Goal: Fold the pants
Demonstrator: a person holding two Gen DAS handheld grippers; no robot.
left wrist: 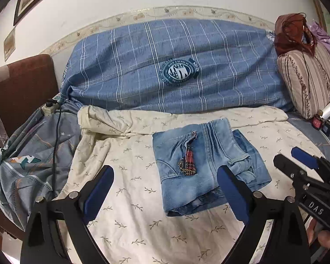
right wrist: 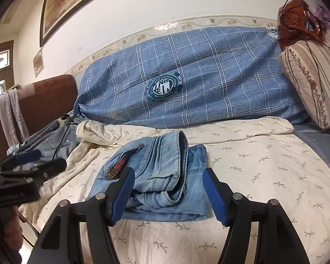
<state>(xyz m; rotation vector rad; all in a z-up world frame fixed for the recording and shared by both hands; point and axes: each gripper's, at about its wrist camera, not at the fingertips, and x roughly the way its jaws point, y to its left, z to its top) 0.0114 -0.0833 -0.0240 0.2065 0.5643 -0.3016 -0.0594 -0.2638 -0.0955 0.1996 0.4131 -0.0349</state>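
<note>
The light-blue denim pants point(left wrist: 204, 167) lie folded into a small rectangle on the cream leaf-print sheet point(left wrist: 132, 209), with a red plaid tag by the pocket. My left gripper point(left wrist: 165, 189) hovers near the pants, jaws wide open, with nothing gripped. The right gripper point(left wrist: 286, 155) shows at the right of the pants, apart from them. In the right wrist view the folded pants point(right wrist: 165, 176) lie just beyond my right gripper point(right wrist: 169, 198), whose blue pads stand apart on either side without pressing the cloth. The left gripper point(right wrist: 46, 159) appears at the left edge.
A long blue plaid bolster point(left wrist: 176, 66) lines the wall behind the sheet. A striped cushion point(left wrist: 308, 81) with a red-brown bag on it stands at the right. A grey-blue quilt point(left wrist: 28, 171), a black cable and a plug block point(left wrist: 49, 107) lie left, beside a brown headboard point(left wrist: 22, 83).
</note>
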